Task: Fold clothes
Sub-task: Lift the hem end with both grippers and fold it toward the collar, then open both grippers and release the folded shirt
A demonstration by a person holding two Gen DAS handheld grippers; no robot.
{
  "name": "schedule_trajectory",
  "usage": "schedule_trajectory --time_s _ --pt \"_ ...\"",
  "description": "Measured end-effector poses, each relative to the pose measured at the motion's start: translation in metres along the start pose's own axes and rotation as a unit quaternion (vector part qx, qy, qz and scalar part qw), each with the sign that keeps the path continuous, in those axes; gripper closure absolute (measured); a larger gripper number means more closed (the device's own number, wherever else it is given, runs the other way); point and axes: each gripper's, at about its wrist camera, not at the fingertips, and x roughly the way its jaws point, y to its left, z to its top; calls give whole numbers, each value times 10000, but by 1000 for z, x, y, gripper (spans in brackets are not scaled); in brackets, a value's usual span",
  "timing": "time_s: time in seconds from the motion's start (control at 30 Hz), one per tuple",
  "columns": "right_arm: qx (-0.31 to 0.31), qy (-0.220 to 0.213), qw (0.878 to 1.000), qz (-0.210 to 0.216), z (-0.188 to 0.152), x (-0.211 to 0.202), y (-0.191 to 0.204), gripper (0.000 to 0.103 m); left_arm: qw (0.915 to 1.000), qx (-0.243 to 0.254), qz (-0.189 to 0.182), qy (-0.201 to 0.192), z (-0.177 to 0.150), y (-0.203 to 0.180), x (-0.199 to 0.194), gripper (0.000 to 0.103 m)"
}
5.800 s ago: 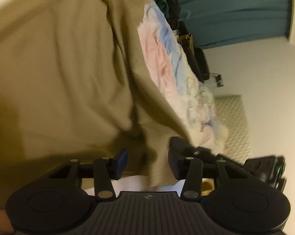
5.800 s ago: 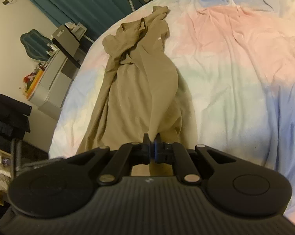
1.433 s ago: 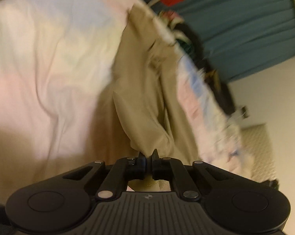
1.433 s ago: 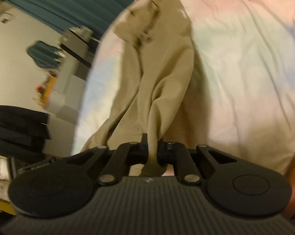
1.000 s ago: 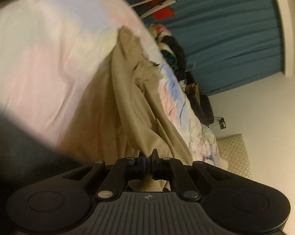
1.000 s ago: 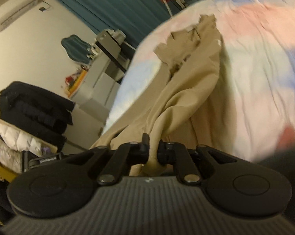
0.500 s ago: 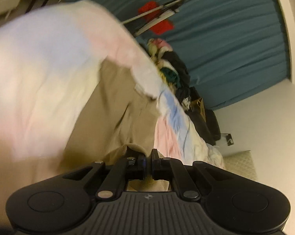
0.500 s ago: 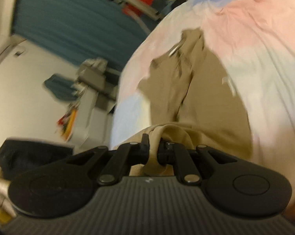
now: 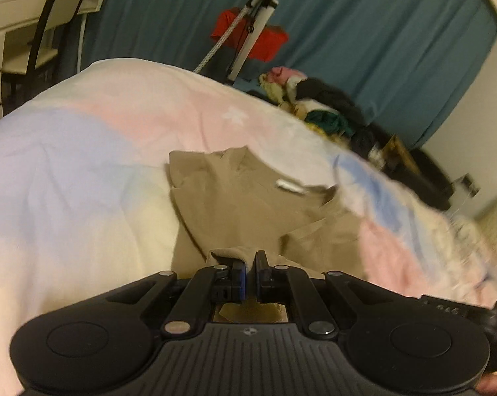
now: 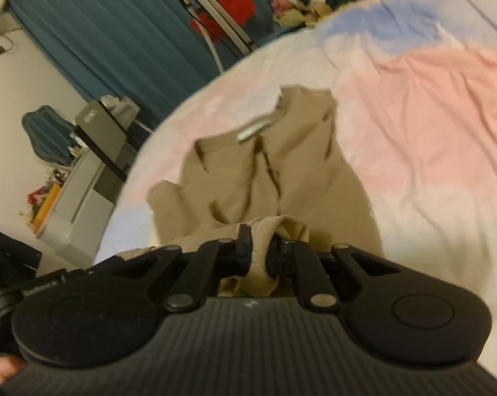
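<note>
Khaki fabric of a collared shirt (image 9: 248,204) is spread on the pastel bedsheet (image 9: 83,165), collar end farthest from both cameras. The left gripper (image 9: 250,275) is clamped on the near hem; the right gripper (image 10: 260,250) is likewise pinched on a bunched fold of it. The hem appears to be carried toward the collar. Both corners should be kept level and taut, then laid squarely on the shoulders before release; uneven tension would likely skew the fold.
</note>
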Motion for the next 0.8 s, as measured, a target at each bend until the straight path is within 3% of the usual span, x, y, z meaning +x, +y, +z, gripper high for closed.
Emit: schedule_trajectory --time_s 0.2,0.33,0.4,0.47,0.53,0.57,0.6,0.67,0.8 --pt "-213 261 9993 -185 -1 32 -11 92 9986 290 205 402 -14 19 70 95" --pt "-138 276 9994 -155 -5 36 -16 93 9978 412 176 490 -14 22 77 90" --pt "-173 245 9993 -205 -6 34 -12 92 9972 510 146 536 -13 16 73 77" --pt "-485 190 9982 -303 -7 27 0 90 9966 662 226 435 -16 6 58 53" --pt "-800 126 9959 -393 -9 20 13 81 9953 870 374 205 -21 -5 38 40" --pt "-984 -18 9946 -343 -11 9 21 65 9942 974 448 88 -23 -10 28 36" --pt "-1098 -172 9933 -305 -14 -1 28 42 9935 1054 427 -7 -25 -15 16 33" --pt "-1339 -566 9891 -235 -20 -26 42 16 9928 1114 390 -182 -29 -23 -3 23" --pt "-1710 -1108 9788 -215 -34 -73 60 19 9871 1413 448 -600 -36 -43 -44 13"
